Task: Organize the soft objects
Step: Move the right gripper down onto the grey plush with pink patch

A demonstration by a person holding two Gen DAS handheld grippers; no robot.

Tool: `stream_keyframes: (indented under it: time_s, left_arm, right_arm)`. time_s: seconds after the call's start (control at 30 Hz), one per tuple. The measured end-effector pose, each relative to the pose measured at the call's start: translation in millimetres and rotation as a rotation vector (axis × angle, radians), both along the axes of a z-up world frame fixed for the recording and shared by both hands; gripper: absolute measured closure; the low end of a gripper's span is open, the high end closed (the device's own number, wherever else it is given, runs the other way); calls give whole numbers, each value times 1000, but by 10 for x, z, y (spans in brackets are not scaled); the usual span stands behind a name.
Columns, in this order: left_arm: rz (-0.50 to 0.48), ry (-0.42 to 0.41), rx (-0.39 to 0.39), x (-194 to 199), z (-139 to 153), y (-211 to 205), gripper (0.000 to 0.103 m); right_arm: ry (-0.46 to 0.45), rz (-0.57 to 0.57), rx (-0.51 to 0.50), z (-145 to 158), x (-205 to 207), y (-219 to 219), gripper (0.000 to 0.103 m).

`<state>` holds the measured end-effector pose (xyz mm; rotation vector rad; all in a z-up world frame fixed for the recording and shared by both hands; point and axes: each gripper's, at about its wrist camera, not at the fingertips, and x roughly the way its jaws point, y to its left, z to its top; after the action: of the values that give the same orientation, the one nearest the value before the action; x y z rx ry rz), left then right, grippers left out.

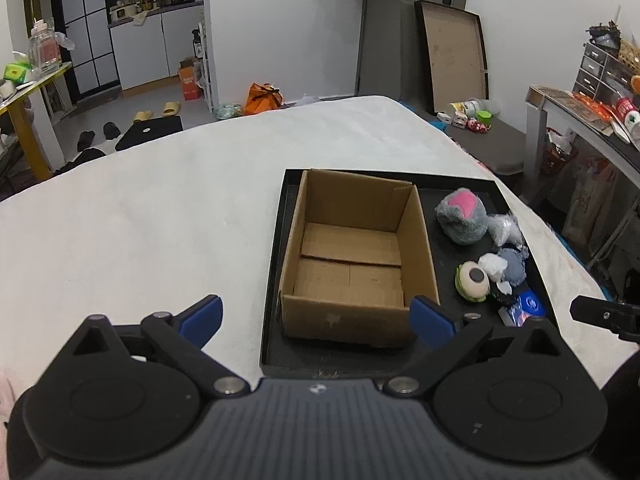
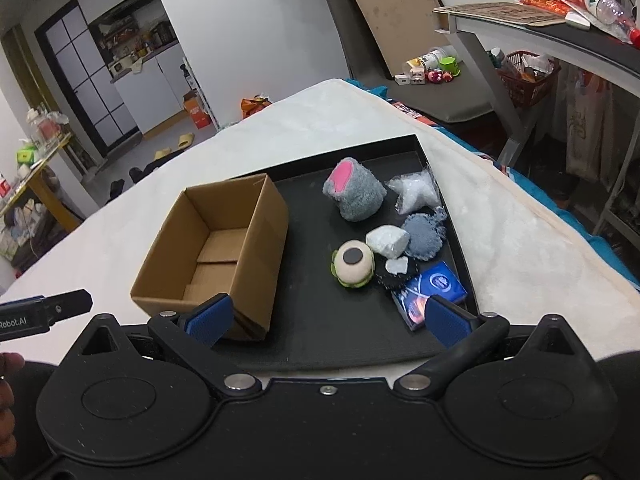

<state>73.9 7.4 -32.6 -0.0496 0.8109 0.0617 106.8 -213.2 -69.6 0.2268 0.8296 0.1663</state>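
An empty cardboard box (image 1: 352,256) (image 2: 216,248) stands in the left half of a black tray (image 1: 276,240) (image 2: 344,332) on a white blanket. To its right lie a grey plush with a pink patch (image 1: 461,216) (image 2: 354,190), a green-rimmed eyeball plush (image 1: 473,280) (image 2: 353,264), a grey-blue fuzzy pad (image 1: 514,266) (image 2: 424,236), white bagged pieces (image 1: 506,229) (image 2: 414,191) and a blue tissue pack (image 1: 522,310) (image 2: 430,294). My left gripper (image 1: 318,322) is open in front of the box's near wall. My right gripper (image 2: 328,320) is open over the tray's near part, holding nothing.
The white blanket (image 1: 140,216) spreads wide to the left of the tray. A desk (image 2: 540,28) with bottles stands to the right, a grey bench (image 1: 492,136) with toys behind. The floor beyond holds slippers and an orange bag (image 1: 264,98). A person's hand (image 2: 6,392) shows at the left edge.
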Motion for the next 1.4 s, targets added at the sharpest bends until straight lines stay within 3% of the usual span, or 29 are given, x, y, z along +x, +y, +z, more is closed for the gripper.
stream_keyframes:
  time_s: [0.33,0.6,0.83,1.23,1.4]
  left_arm:
    - [15,7,-2,299,-101,1,5]
    - [56,44,-9,604,-213,48,17]
    - [89,70,-5,799,-313,80,22]
    - [142,125,6,1076,-501,121,34]
    - [161,152,6,1165,-614,125,44]
  right_arm:
    - [3,-63,30,-119,362,-61,0]
    - [-3,-85,89,-149,752,-119,0]
    - [-1,-62,78,-235,1043,-63,0]
    - [24,22,-47,-452,1498,63,0]
    - [37,82,-108,-535,1688,168,3]
